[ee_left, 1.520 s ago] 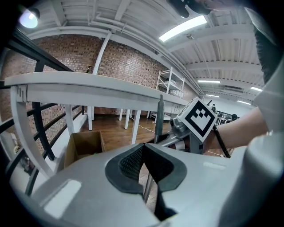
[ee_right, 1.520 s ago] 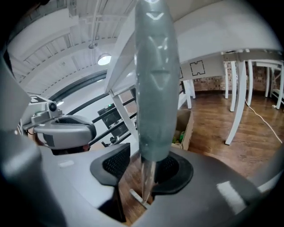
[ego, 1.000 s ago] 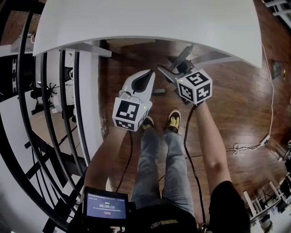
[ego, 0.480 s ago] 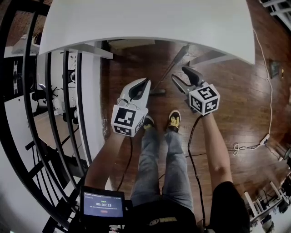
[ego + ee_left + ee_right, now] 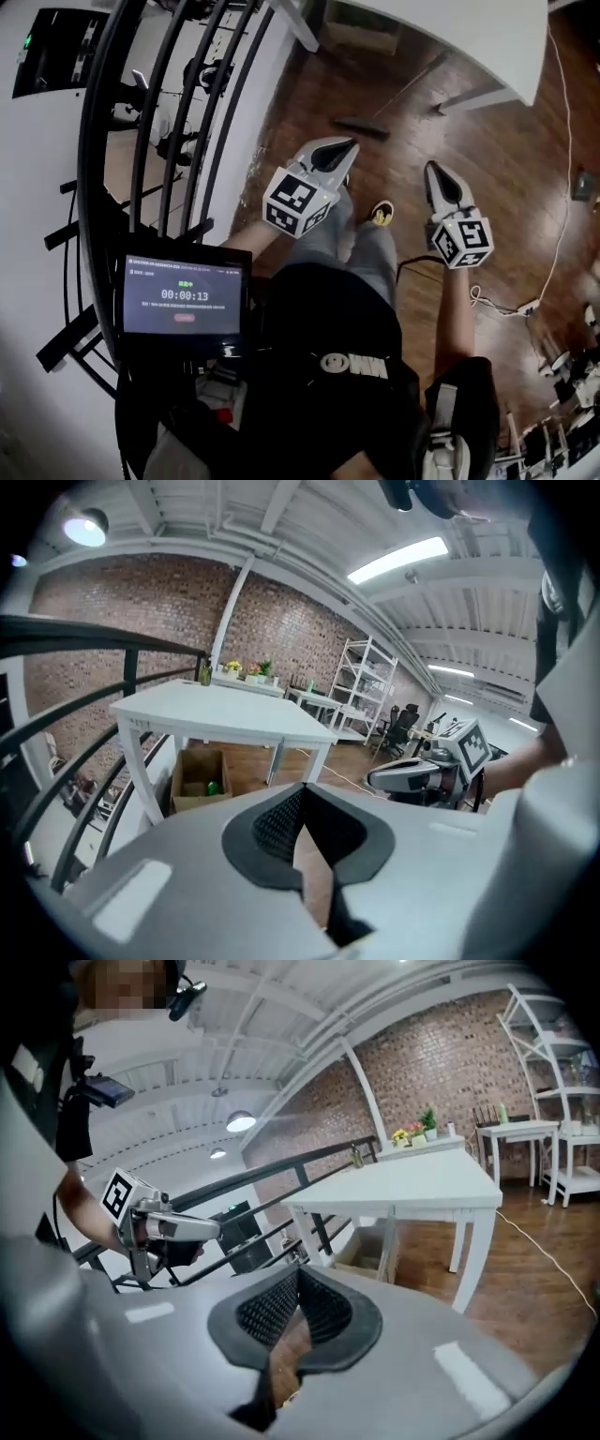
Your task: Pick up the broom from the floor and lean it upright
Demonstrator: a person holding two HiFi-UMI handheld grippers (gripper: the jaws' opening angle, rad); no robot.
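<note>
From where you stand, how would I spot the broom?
Find the big white table at the top of the head view, above the wooden floor. At its near edge lies the broom, flat on the boards. Unlike the curving white cable to the right, it is a straight grey stick ending in a dark brush head.

We look from the person's head steeply down over the torso onto the floor point(image 5: 525, 159). The left tool point(image 5: 349, 147) sits close below us near centre and the right tool point(image 5: 433, 171) toward 3 o'clock. Each tool camera rides just behind its own jaws, very near them, facing out across the room. From the left tool we face the white counter point(image 5: 216, 719) at 12 o'clock, with the right tool point(image 5: 375, 777) at 3 o'clock. From the right tool we face that counter point(image 5: 422, 1190) too, with the left tool point(image 5: 214, 1229) at 9 o'clock. All three views share the counter and the black railing point(image 5: 141, 112).
</note>
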